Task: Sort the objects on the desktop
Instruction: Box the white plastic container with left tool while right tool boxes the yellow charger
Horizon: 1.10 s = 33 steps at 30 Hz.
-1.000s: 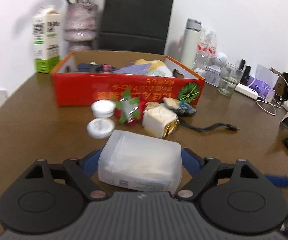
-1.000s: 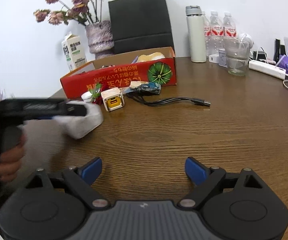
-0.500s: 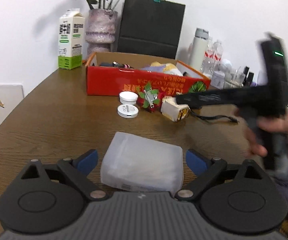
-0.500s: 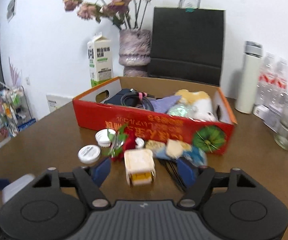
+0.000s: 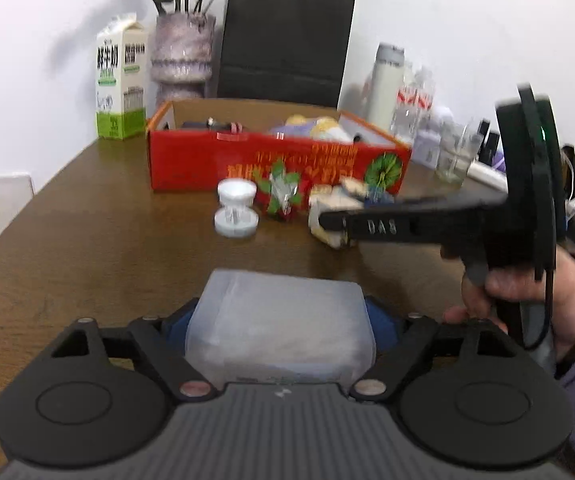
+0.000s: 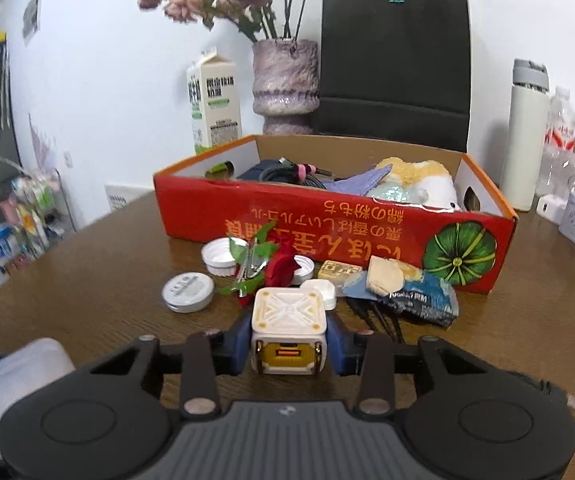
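The cream cube charger (image 6: pixel 287 334) is pinched by the closing right gripper (image 6: pixel 289 344); the translucent tissue pack (image 5: pixel 279 328) (blurred) is flanked by the closing left gripper (image 5: pixel 279 326), contact unclear

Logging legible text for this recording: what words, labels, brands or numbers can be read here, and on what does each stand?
"DAS": raised letters on the side of the right gripper, seen from the left wrist.
Red cardboard box: yellow East Asian lettering beside a green pumpkin picture, upside down; I cannot transcribe it reliably.
Milk carton: dark East Asian characters, too small to read.
Blue wrapper: white lettering, upside down and crumpled, unreadable.
Round tin lid: embossed mark, too small.
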### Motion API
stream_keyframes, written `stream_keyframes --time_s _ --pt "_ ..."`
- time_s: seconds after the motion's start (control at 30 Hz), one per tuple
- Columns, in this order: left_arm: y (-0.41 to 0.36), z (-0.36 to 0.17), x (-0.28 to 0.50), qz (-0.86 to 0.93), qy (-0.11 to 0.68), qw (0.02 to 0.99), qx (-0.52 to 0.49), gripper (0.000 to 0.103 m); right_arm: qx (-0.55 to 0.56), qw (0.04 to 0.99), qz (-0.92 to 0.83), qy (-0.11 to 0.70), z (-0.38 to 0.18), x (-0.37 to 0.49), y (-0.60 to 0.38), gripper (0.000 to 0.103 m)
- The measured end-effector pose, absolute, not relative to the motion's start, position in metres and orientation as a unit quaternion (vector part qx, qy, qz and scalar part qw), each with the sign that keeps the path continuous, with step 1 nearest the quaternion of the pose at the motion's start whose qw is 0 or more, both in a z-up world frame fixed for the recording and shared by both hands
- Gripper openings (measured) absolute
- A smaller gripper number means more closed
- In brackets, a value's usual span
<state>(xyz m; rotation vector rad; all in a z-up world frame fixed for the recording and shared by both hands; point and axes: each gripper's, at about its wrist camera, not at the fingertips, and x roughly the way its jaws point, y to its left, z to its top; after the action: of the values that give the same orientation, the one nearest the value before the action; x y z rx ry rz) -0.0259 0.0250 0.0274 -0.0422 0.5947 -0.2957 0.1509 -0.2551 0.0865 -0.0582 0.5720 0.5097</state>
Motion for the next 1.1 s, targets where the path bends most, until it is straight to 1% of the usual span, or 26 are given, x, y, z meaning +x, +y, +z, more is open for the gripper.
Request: stream_keyframes --time_s 0.17,0.27,0.5,0.67,0.77,0.83,0.93,1.0,1.07,1.1 --pt "0.037 0.047 -0.019 -0.143 0.253 0.956 -0.049 0.084 -0.004 0.935 0.240 0.262 0.093 0.147 -0.265 0.038" --pt "0.035 0.059 -0.003 -0.113 0.261 0.958 -0.042 0.084 0.001 0.939 0.231 0.255 0.097 0.145 -0.269 0.037" --pt "0.038 0.089 0.037 -0.108 0.228 0.967 -0.047 0.084 0.026 0.935 0.247 0.255 0.104 0.143 -0.277 0.037" --pt "0.028 0.126 0.093 -0.110 0.213 0.971 -0.020 0.084 0.060 0.940 0.253 0.223 0.146 0.151 -0.289 0.037" --pt "0.013 0.137 0.153 -0.117 0.227 0.967 -0.005 0.084 0.060 0.944 0.253 0.203 0.182 0.188 -0.284 0.037" --pt "0.000 0.134 0.202 -0.104 0.251 0.962 0.011 0.084 0.055 0.946 0.243 0.209 0.197 0.231 -0.274 0.037" --pt "-0.015 0.116 0.257 -0.051 0.261 0.963 0.035 0.084 0.045 0.946 0.221 0.235 0.200 0.303 -0.251 0.037" --pt "-0.017 0.099 0.279 -0.065 0.280 0.958 0.026 0.084 0.056 0.941 0.216 0.256 0.189 0.345 -0.240 0.038" --pt "-0.018 0.084 0.295 -0.061 0.312 0.948 0.021 0.085 0.078 0.929 0.204 0.297 0.165 0.382 -0.234 0.050" --pt "-0.017 0.081 0.297 -0.056 0.317 0.946 0.022 0.088 0.083 0.922 0.192 0.325 0.154 0.396 -0.233 0.062"
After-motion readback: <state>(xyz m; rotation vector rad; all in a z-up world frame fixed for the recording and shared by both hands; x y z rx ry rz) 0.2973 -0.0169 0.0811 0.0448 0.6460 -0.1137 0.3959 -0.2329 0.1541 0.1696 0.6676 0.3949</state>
